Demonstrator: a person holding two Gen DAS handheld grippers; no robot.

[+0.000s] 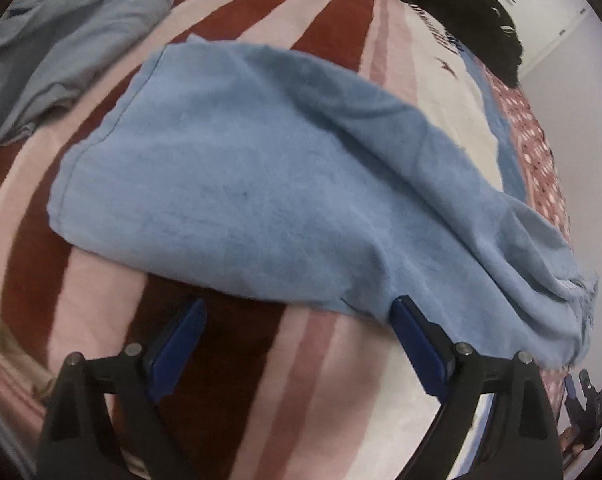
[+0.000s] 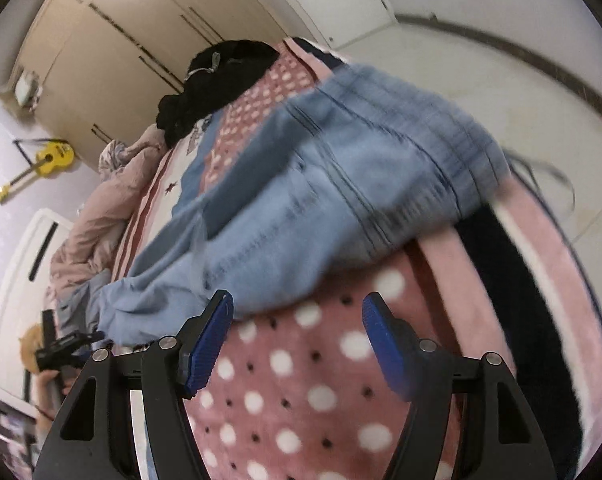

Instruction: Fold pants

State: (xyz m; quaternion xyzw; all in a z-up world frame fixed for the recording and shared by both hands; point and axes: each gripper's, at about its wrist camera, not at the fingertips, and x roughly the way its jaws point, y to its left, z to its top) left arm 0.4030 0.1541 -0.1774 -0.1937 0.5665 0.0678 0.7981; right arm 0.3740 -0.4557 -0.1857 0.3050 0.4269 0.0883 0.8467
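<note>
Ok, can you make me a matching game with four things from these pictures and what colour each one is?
Things:
1. pants
2. toy guitar
3. gripper pads
4. heap of clothes

Colours:
A. black
B. yellow
C. light blue
D. dark blue

Right pairs: 1-C, 2-B, 3-D, 4-A

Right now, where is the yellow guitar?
Only the right wrist view shows the yellow guitar: at the far left, leaning against the wall below the beige wardrobe doors, beyond the rumpled pink blanket.
</note>
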